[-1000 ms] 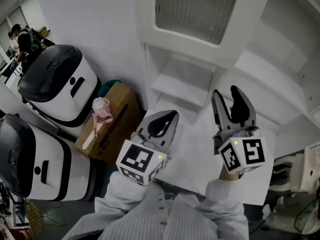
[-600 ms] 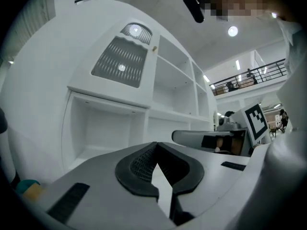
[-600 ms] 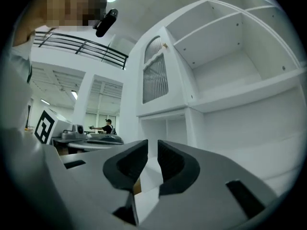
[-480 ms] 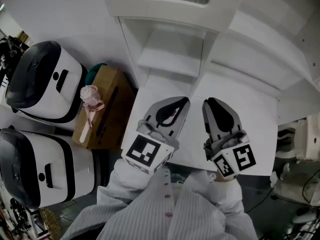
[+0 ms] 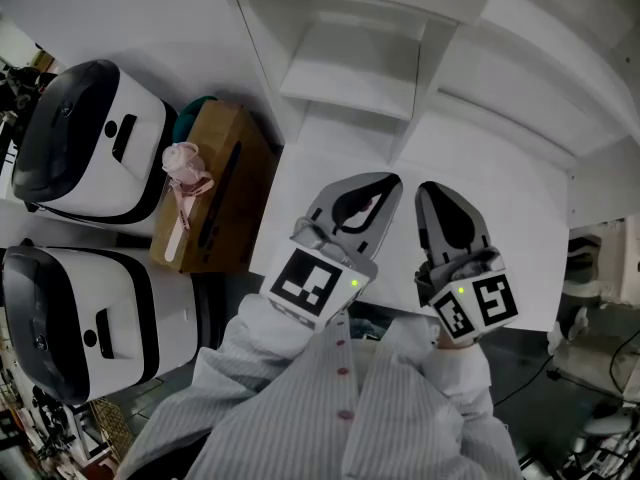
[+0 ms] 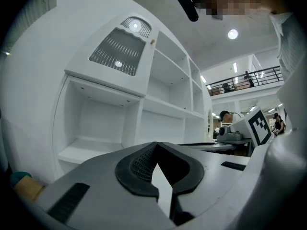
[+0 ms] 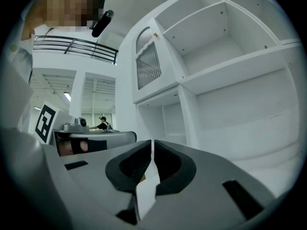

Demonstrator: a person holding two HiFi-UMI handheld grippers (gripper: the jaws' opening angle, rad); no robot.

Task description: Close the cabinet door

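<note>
The white cabinet (image 5: 350,58) with open shelves fills the top of the head view. Its door, with a ribbed glass panel, shows in the left gripper view (image 6: 120,49) and the right gripper view (image 7: 146,61), high above both grippers and apart from them. It lies over the upper left compartment. My left gripper (image 5: 388,180) (image 6: 156,145) is shut and empty, pointing at the lower shelves. My right gripper (image 5: 432,190) (image 7: 152,143) hangs beside it. Its jaws are closing to a thin slit, with nothing between them.
A white flat panel (image 5: 500,228) lies under both grippers. At the left stand two white-and-black machines (image 5: 90,138) (image 5: 70,318). A brown cardboard box (image 5: 215,208) with a pink object (image 5: 185,168) on it stands next to them. People stand far off (image 7: 101,123).
Both grippers have sunk and drawn back from the cabinet. The right jaws went from wide open to nearly touching. The glass door has slid out of the head view's top.
</note>
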